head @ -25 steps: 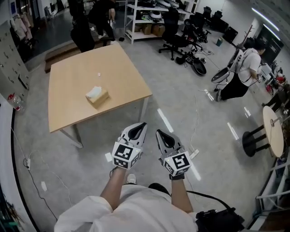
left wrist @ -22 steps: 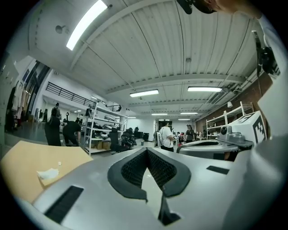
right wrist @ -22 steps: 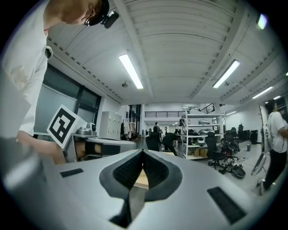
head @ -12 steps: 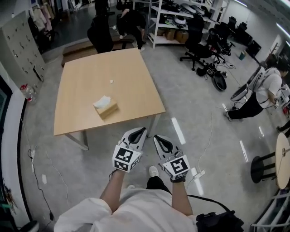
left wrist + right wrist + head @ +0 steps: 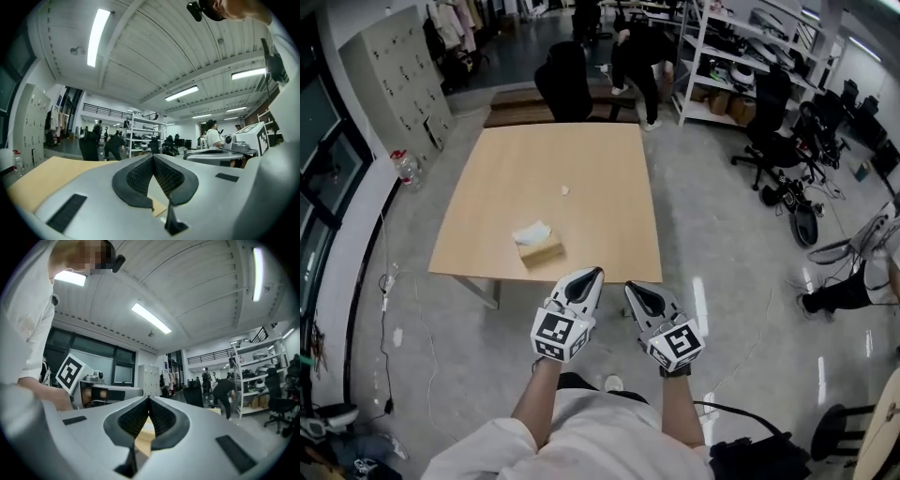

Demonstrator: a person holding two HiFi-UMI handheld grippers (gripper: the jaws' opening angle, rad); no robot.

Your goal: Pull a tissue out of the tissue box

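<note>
A tan tissue box with a white tissue sticking out of its top sits near the front edge of the wooden table in the head view. My left gripper and right gripper are held side by side just short of the table's front edge, to the right of the box and well apart from it. Both point level towards the table. In the left gripper view the left gripper has its pads meeting at the tips with nothing between them. The right gripper looks the same in its own view.
A small white scrap lies mid-table. A black office chair and a bending person are behind the far edge. Shelves stand at the back right, grey lockers and a bottle at the left. Cables trail on the floor at left.
The view has swung round, so the table and tissue box now lie straight ahead of both grippers instead of off to the left. Both grippers have stayed shut and side by side.
</note>
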